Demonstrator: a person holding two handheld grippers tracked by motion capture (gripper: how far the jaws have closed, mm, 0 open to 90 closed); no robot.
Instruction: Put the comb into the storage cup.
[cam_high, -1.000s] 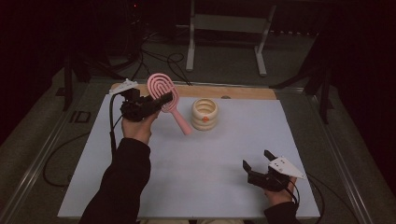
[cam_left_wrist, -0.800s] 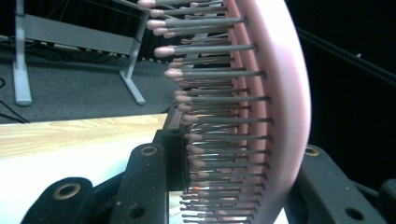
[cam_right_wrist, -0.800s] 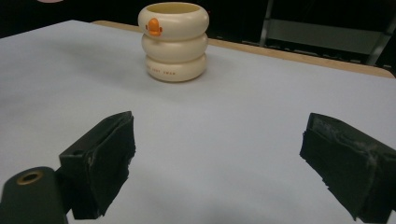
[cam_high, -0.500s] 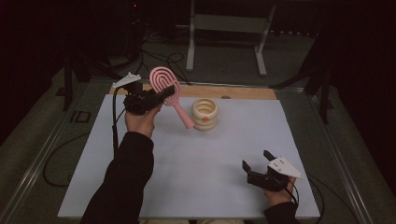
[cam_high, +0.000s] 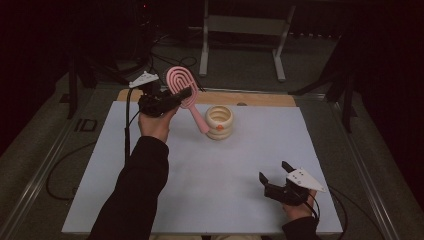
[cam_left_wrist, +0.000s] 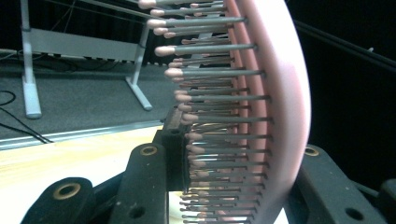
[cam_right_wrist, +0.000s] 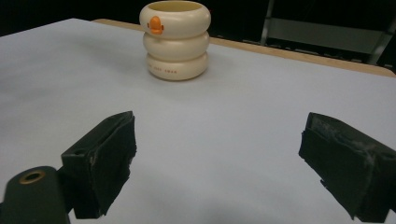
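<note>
The table (cam_high: 225, 170) carries a cream ringed cup (cam_high: 219, 121) near its far edge. Above it, the left claw (cam_high: 175, 97) clamps a pink hairbrush (cam_high: 182, 90) by the head, handle slanting toward the cup. The right claw (cam_high: 274, 172) rests wide, empty, near the front edge.

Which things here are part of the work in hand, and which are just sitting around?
In use:
- pink hairbrush, clamped in the left hand-held gripper
- cream ringed cup, nearest the brush handle

Just around:
- metal stand behind the table
- cables on the floor
</note>
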